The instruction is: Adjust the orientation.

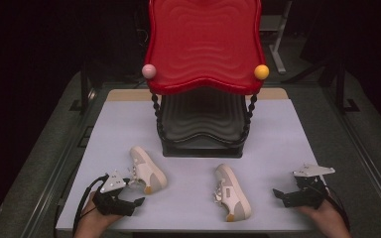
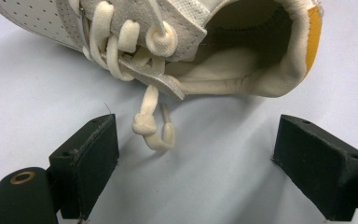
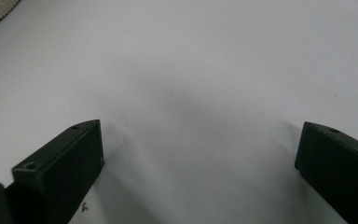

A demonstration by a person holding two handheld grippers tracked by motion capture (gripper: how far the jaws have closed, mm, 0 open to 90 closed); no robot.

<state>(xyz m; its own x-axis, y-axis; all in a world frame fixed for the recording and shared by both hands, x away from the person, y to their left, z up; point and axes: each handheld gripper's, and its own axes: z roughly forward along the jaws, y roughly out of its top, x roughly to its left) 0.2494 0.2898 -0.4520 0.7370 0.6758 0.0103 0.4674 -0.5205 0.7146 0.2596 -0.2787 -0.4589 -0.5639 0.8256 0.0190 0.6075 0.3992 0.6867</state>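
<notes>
Black jaws on left gripper (image 2: 193,154) spread wide, nothing between but table and the knotted lace end (image 2: 151,128) of the left shoe (image 1: 148,169). Shoe sits just ahead, collar and orange heel tab facing the cam. Rec: go fwd a bit, straddle the collar wall by the heel, not the lace, else it'll just drag. Close square, lift level. Right gripper (image 1: 293,194) also spread, idle over bare table (image 3: 205,70), right shoe (image 1: 232,192) lies near, to its left. Farther back: red two-tier rack (image 1: 203,44), black lower shelf (image 1: 202,124) free, prob the drop spot.
</notes>
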